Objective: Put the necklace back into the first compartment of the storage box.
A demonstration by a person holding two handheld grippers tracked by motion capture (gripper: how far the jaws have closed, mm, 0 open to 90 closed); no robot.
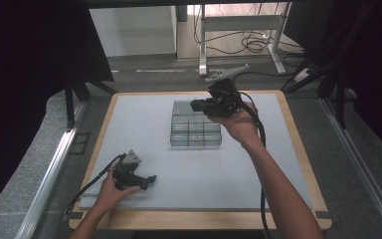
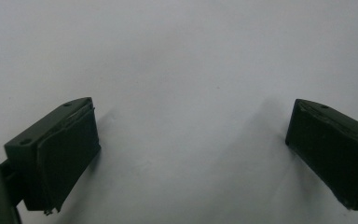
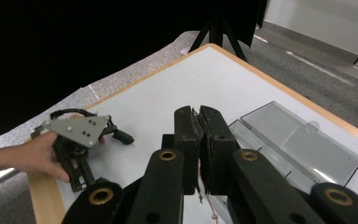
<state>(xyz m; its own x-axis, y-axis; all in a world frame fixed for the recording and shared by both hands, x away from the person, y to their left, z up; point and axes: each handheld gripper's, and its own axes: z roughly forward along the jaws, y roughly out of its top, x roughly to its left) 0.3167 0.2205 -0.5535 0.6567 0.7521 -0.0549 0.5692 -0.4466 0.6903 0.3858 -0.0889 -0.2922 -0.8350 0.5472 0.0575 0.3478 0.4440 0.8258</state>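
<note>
One clear plastic box point(image 1: 196, 130) with several compartments lies open near the middle of the grey table point(image 1: 144, 119), its lid point(image 3: 303, 140) flat behind it; whether anything lies inside is hard to make out. Two grippers are in use: the right gripper point(image 3: 198, 122) hangs over the box with jaws pressed together, seemingly on a thin thread, cut off below. The left gripper point(image 1: 150, 179) rests on the table's near left, jaws spread.
</note>
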